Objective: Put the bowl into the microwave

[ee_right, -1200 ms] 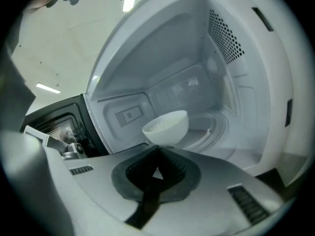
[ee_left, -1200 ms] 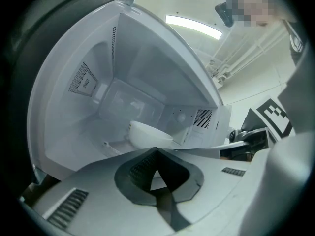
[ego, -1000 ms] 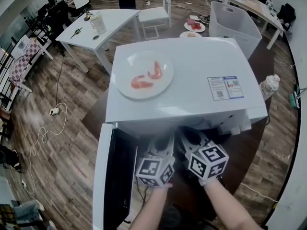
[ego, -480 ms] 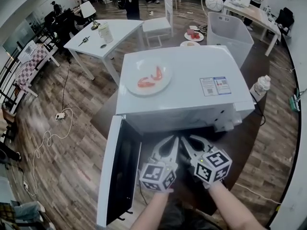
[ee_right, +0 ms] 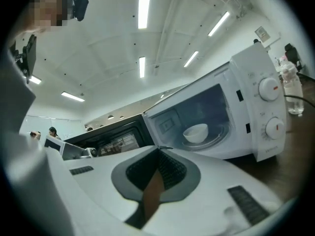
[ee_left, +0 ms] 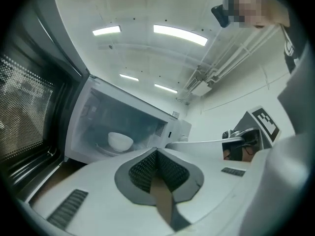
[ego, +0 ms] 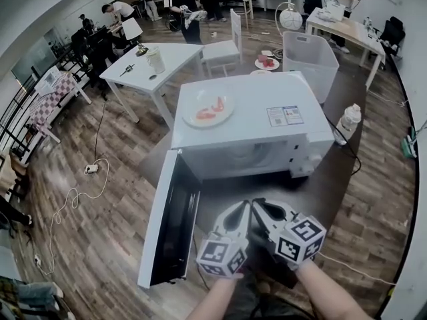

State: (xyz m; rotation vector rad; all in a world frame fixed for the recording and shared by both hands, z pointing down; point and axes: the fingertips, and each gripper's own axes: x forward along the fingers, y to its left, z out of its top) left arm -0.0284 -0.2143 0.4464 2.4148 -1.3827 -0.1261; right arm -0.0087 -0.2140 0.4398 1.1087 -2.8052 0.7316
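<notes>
The white bowl sits upright on the turntable inside the white microwave. Its door hangs wide open to the left. Both grippers are held side by side in front of the opening, a short way back from it. My left gripper is shut and holds nothing. Beside it my right gripper is also shut and holds nothing. From the head view the bowl is hidden under the microwave's top.
A plate with red food lies on the microwave's top. A plastic bottle stands right of the microwave, a white bin behind it. A white table and people are at the back left.
Both grippers have drawn back from the microwave's opening toward me, staying side by side and shut. The open cavity and door now show more fully.
</notes>
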